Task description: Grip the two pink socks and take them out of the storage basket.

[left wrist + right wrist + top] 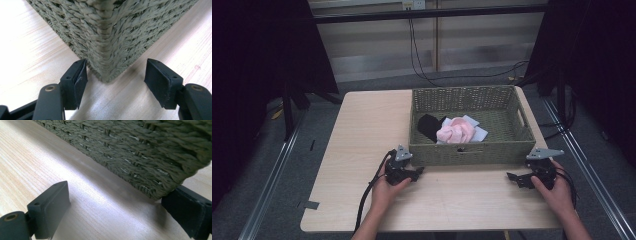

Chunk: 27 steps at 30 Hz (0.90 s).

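Two grippers flank the woven basket's near corners on the bench.

Left gripper [416, 173] sits at the near-left corner of the basket [472, 152], fingers [75, 82] apart; inside lie black, pink and white cloths [455, 131]; right gripper [513, 177] at the near-right corner, fingers [50, 207] apart.

Basket [472, 147] rough woven fibre; table [362, 135] smooth pale wood, slight sheen; fingers [75, 82] matt black plastic

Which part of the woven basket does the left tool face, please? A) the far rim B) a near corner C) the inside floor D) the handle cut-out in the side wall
B: in the left gripper view, the basket corner stands between the left tool's open jaws.
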Tool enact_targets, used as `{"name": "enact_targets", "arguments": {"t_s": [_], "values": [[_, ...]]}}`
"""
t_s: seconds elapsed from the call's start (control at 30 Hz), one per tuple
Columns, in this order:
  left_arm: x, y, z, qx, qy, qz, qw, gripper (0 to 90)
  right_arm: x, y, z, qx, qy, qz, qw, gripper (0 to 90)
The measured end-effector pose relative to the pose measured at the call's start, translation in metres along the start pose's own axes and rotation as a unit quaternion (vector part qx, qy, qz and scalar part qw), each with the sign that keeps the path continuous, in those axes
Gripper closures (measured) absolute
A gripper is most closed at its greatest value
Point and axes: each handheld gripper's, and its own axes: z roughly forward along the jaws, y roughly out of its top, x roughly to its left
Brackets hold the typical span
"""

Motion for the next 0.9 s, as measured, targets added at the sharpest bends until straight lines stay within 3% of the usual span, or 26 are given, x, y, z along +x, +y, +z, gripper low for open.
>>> {"name": "enact_targets", "arguments": {"t_s": [0.3,0.37,0.63,0.7,0.77,0.9], "values": [[0.000,0.000,0.000,0.000,-0.001,0.000,1.0000,34.0,-0.002,0.000,-0.001,0.000,-0.001,0.005,1.0000,9.3],[0.000,0.000,0.000,0.000,-0.001,0.000,1.0000,34.0,-0.003,0.004,-0.007,0.028,0.003,0.007,0.9996,13.4],[0.000,0.000,0.000,0.001,-0.001,0.000,1.0000,34.0,-0.001,0.011,-0.022,0.073,0.006,-0.006,0.9973,14.3],[0.000,0.000,0.000,0.001,-0.001,0.000,1.0000,34.0,-0.001,0.015,-0.029,0.087,0.023,0.000,0.9959,16.9],[0.000,0.000,0.000,0.001,0.000,0.000,1.0000,34.0,-0.002,0.016,-0.031,0.090,0.023,-0.004,0.9957,17.9],[0.000,0.000,0.000,0.001,-0.001,0.000,1.0000,34.0,0.001,0.024,-0.040,0.118,0.041,-0.001,0.9922,18.9]]}}
